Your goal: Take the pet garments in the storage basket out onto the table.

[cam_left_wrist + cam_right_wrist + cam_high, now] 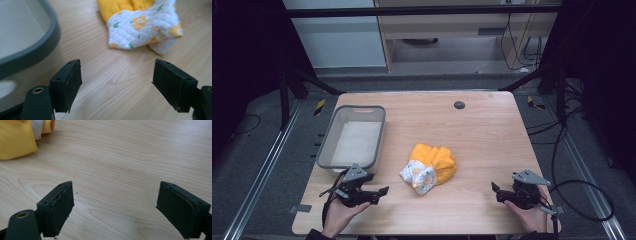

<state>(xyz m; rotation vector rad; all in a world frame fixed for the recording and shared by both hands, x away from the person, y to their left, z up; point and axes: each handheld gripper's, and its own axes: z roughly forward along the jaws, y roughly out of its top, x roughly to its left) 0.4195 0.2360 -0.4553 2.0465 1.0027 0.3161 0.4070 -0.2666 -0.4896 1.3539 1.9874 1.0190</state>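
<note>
A crumpled garment (430, 167), yellow with a white flower-printed quilted part, lies on the wooden table (482, 135) near its middle. A grey plastic basket (354, 137) stands at the left, with nothing in it. My left gripper (381, 195) rests near the front edge, just below the basket, open and holding nothing. In the left gripper view the garment (142, 25) lies ahead and the basket (30, 47) rim is at the left. My right gripper (496, 192) sits at the front right, open, with the garment (17, 140) far to its left.
A small dark round cap (459, 105) is set in the table near the far edge. Black cables (582, 195) trail off the right side. Metal frame rails run along the floor on both sides.
</note>
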